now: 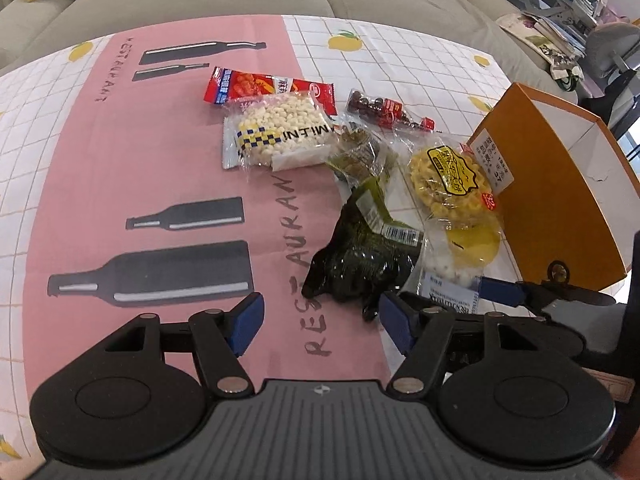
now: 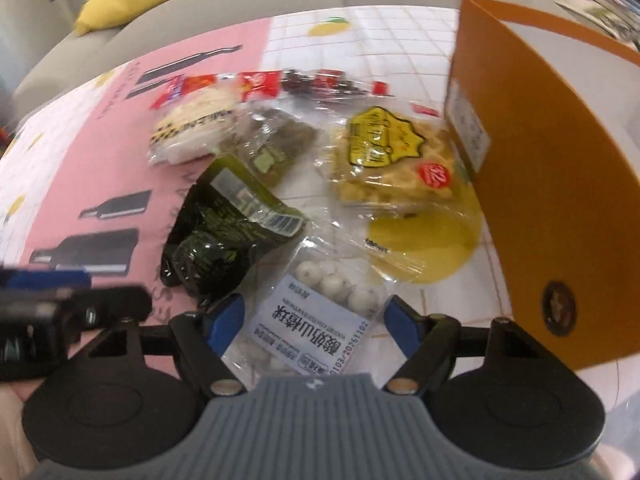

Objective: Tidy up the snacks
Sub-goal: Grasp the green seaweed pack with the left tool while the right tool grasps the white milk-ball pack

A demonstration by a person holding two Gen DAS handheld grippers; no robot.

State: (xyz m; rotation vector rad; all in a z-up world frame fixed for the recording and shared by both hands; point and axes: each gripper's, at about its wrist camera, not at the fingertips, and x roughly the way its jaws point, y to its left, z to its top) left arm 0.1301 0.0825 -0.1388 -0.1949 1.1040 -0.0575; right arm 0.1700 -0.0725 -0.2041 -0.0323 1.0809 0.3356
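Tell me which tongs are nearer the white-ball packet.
Right. The right tongs are open astride the white-ball packet. The left tongs are open beside it, nearer the black packet.

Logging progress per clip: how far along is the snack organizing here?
Nothing looks sorted yet; what shows of the orange box inside is bare. In hand: the right claw is open around the white-ball snack pack, not closed on it. The left claw is open and empty. Left on the tablecloth: dark green pack, yellow biscuits, puffed-ball bag, red packet.
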